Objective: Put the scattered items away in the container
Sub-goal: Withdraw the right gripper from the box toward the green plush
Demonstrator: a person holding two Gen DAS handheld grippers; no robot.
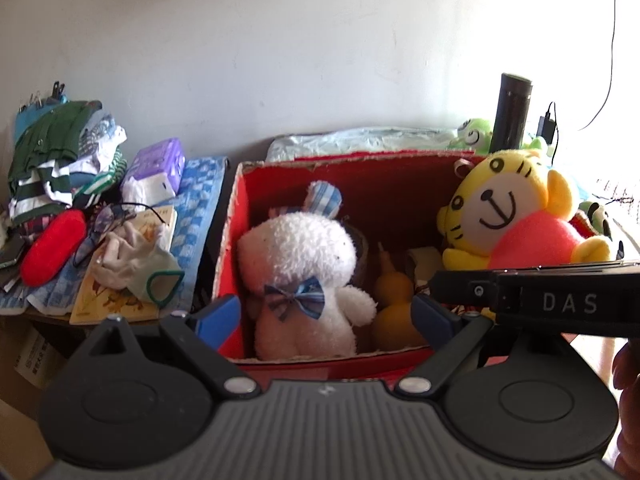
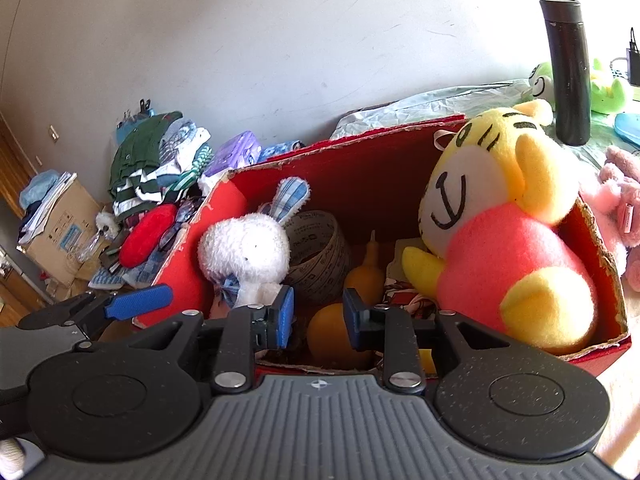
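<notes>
A red cardboard box (image 1: pixel 240 216) (image 2: pixel 360 168) holds a white plush bunny (image 1: pixel 300 264) (image 2: pixel 244 248), a yellow gourd (image 1: pixel 390 300) (image 2: pixel 332 340), a tape roll (image 2: pixel 320 256) and a yellow tiger plush (image 1: pixel 516 216) (image 2: pixel 500 232). My left gripper (image 1: pixel 326 318) hangs open and wide at the box's near wall, with the bunny seen between its blue pads (image 1: pixel 218 320). My right gripper (image 2: pixel 318 316) is over the box's front edge. Its jaws stand a little apart, with the gourd below and beyond the gap and nothing pressed. Its black body (image 1: pixel 560 296) crosses the left wrist view.
Left of the box lie a pile of clothes (image 1: pixel 60 152) (image 2: pixel 152 160), a red pouch (image 1: pixel 52 250) (image 2: pixel 146 234), glasses (image 1: pixel 100 228) and a purple tissue pack (image 1: pixel 160 164). A black flask (image 1: pixel 512 112) (image 2: pixel 568 72), a green frog plush (image 1: pixel 474 134) and a pink plush (image 2: pixel 620 208) are at the right.
</notes>
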